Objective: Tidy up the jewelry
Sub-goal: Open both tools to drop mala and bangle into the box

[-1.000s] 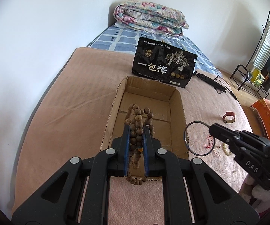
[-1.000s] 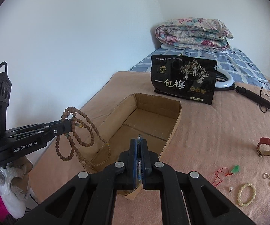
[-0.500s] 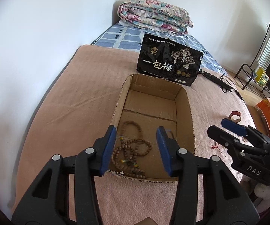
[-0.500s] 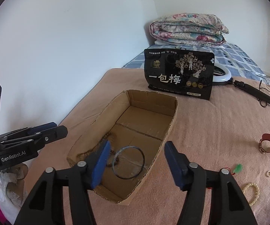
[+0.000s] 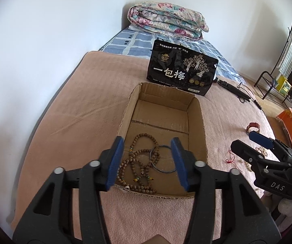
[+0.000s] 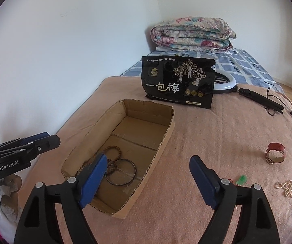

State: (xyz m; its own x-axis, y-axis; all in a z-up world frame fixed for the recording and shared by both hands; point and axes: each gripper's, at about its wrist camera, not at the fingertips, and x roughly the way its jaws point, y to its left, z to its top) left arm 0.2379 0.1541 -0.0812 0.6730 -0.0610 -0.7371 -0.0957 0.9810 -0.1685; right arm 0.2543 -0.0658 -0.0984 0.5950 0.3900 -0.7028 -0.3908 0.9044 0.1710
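Observation:
An open cardboard box (image 5: 203, 136) (image 6: 166, 140) lies on the pink blanket. In its near end lie a brown wooden bead necklace (image 5: 137, 164) (image 6: 113, 154) and a dark metal bangle (image 5: 163, 158) (image 6: 120, 171). My left gripper (image 5: 147, 160) is open and empty, above the box's near end. My right gripper (image 6: 148, 177) is open and empty, over the box's right wall. On the blanket to the right lie a red-strap watch (image 6: 275, 152), a green pendant on red cord (image 6: 241, 180) and a pearl piece (image 6: 286, 188).
A black snack bag (image 5: 181, 72) (image 6: 178, 83) stands behind the box. A ring light with cable (image 6: 247, 93) lies behind it, and a folded floral quilt (image 6: 192, 33) at the bed's head. A white wall runs along the left. A clothes rack (image 5: 284, 65) stands far right.
Both grippers opened. The bead necklace dropped from the left one and the bangle from the right one into the box. Both grippers have pulled back a little.

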